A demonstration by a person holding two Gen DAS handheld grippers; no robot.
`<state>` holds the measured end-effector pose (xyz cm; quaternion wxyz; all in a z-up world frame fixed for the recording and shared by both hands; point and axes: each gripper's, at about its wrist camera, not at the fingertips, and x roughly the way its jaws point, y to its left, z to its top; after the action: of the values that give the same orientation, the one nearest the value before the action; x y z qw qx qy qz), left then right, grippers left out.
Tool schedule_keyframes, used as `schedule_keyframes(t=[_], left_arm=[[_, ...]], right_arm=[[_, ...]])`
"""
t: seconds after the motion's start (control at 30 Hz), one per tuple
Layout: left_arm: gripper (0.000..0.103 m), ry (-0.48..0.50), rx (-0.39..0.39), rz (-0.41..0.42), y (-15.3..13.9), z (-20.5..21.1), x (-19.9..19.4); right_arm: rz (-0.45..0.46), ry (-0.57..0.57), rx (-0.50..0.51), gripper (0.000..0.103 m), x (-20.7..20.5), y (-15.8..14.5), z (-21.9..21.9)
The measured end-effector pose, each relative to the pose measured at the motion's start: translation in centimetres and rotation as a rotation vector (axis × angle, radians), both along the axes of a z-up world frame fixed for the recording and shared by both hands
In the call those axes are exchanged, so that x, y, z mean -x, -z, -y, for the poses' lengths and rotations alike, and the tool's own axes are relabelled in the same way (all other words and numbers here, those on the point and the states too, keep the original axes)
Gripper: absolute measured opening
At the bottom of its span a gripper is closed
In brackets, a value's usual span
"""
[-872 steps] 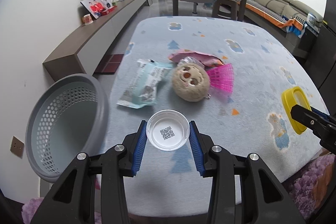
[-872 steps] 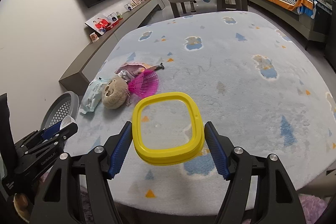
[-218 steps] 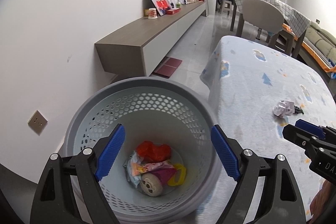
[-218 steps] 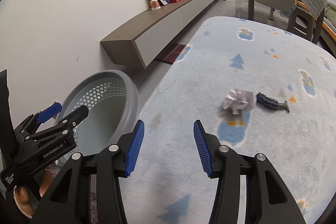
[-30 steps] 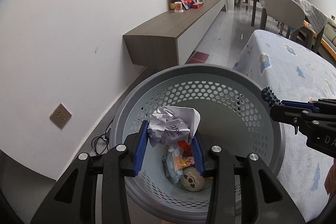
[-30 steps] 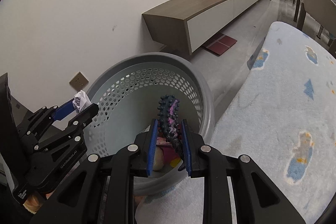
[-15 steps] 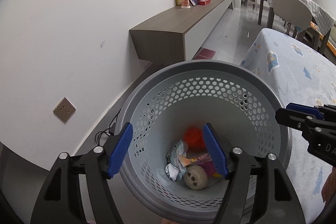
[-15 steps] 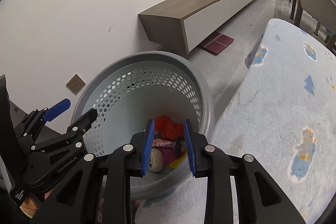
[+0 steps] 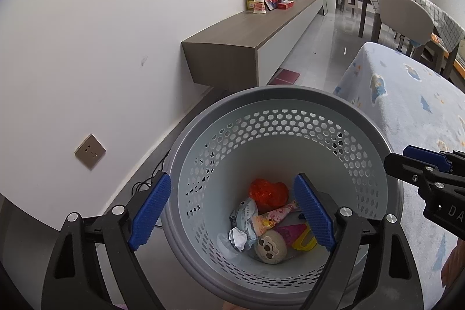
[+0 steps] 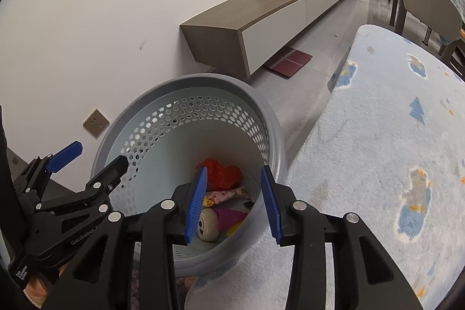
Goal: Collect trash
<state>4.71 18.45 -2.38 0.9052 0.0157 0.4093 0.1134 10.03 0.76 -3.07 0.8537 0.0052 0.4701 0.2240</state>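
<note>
Left-wrist view: the left gripper (image 9: 231, 211) hangs over the grey perforated basket (image 9: 290, 118), its jaws opening and already spread wide, with nothing held between the blue pads (image 9: 149, 211). The basket fills the lower centre of the picture. On its floor lies the collected trash: a red crumpled bag (image 9: 268, 192) at 12 o'clock of the heap, a pale blue wrapper (image 9: 245, 212) at 9 o'clock, a crumpled paper ball (image 9: 239, 236) at 7 o'clock touching that wrapper, a pink printed packet (image 9: 274, 218) across the middle, a round plush face (image 9: 270, 246) at 6 o'clock, and a yellow ring (image 9: 303, 243) at 4 o'clock, partly hidden by the right pad. The right gripper (image 9: 407, 161) enters from 3 o'clock above the basket rim.

Right-wrist view: the right gripper (image 10: 234, 202) points down into the same basket (image 10: 186, 86), its jaws opening, part spread and empty; trash shows through the gap. The left gripper (image 10: 93, 159) stands at 9 o'clock. A pale blue patterned cover (image 10: 377, 150) on the table lies at 3 o'clock, just beside the basket.
</note>
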Motion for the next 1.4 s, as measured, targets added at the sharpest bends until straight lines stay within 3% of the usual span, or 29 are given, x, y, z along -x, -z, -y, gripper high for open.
schedule_keyframes(t=[0.23, 0.47, 1.4], left_arm=[[0.092, -0.006, 0.003, 0.000, -0.02, -0.10, 0.06], [0.093, -0.013, 0.000, -0.003, 0.01, -0.20, 0.07], [0.096, -0.034, -0.001, -0.006, -0.06, -0.67, 0.06]], right_arm=[[0.018, 0.007, 0.006, 0.048, 0.09, -0.26, -0.01], [0.025, 0.013, 0.007, 0.053, 0.25, -0.41, -0.07], [0.025, 0.017, 0.006, 0.057, 0.19, -0.34, 0.01]])
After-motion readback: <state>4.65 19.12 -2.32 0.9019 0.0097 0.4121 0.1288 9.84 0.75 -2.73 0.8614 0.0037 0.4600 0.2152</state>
